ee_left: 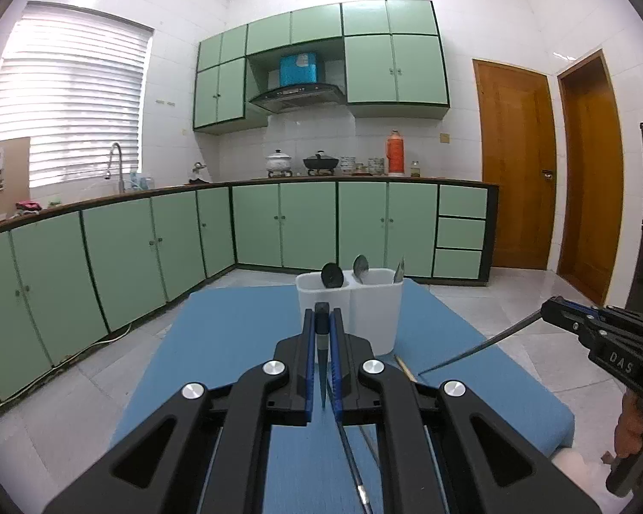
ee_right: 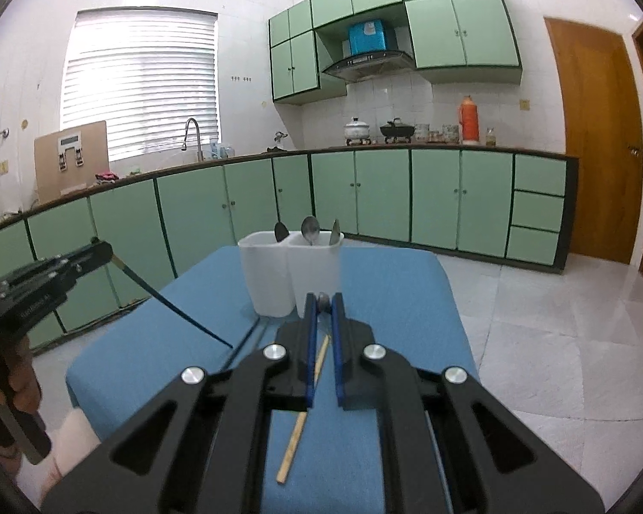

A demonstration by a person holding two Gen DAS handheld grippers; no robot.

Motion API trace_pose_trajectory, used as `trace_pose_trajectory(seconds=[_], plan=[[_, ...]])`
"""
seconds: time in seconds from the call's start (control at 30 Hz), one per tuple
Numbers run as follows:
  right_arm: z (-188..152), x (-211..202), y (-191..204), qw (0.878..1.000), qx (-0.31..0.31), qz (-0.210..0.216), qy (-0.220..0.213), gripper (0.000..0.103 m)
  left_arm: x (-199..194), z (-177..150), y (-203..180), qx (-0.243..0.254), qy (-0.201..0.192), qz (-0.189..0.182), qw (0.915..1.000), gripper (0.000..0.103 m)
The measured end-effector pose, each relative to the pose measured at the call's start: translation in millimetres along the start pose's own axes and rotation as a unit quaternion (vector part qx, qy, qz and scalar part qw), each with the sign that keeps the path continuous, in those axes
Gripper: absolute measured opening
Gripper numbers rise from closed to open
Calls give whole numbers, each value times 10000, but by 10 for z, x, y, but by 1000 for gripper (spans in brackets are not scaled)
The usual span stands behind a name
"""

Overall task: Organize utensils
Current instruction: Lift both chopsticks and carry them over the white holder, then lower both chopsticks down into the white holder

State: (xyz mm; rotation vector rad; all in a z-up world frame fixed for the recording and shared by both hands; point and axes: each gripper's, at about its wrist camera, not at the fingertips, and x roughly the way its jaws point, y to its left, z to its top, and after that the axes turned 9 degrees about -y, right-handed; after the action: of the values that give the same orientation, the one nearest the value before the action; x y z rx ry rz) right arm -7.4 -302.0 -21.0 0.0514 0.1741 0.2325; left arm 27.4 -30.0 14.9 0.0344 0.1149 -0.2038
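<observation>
Dark utensil (ee_left: 321, 345) between the left jaws: its lower length is tapering out of sight behind the gripper body.
Wooden chopstick (ee_right: 296, 430) beneath the right jaws: its upper stretch is passing behind the left finger (ee_right: 308, 342).
Spoon handles in the white holder (ee_left: 366, 317) ahead of the jaws: its walls are hiding them.
Thin metal rod (ee_left: 356, 467) below the left jaws: the picture's bottom edge is cutting it off.

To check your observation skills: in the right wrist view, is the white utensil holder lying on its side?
No, the white utensil holder stands upright on the blue mat, utensils sticking out of its top.
</observation>
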Motion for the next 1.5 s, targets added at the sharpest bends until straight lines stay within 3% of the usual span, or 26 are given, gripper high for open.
trace_pose_trajectory(seconds=[0.53,0.93,1.2,1.5], plan=[[564,584,-59,9983,-26,167,565,5,458,283,208,-249,139,-57,9996,7],[787,802,-124,9962,-55,327,803,5,638,469,241,-169,44,-104,9998,7],[1005,794,-143,9957,-74,480,784,5,620,646,296,-225,-45,-168,9996,7],[1633,664,-122,9959,-95,822,379,5,481,1120,345,-217,-574,-212,9979,7]])
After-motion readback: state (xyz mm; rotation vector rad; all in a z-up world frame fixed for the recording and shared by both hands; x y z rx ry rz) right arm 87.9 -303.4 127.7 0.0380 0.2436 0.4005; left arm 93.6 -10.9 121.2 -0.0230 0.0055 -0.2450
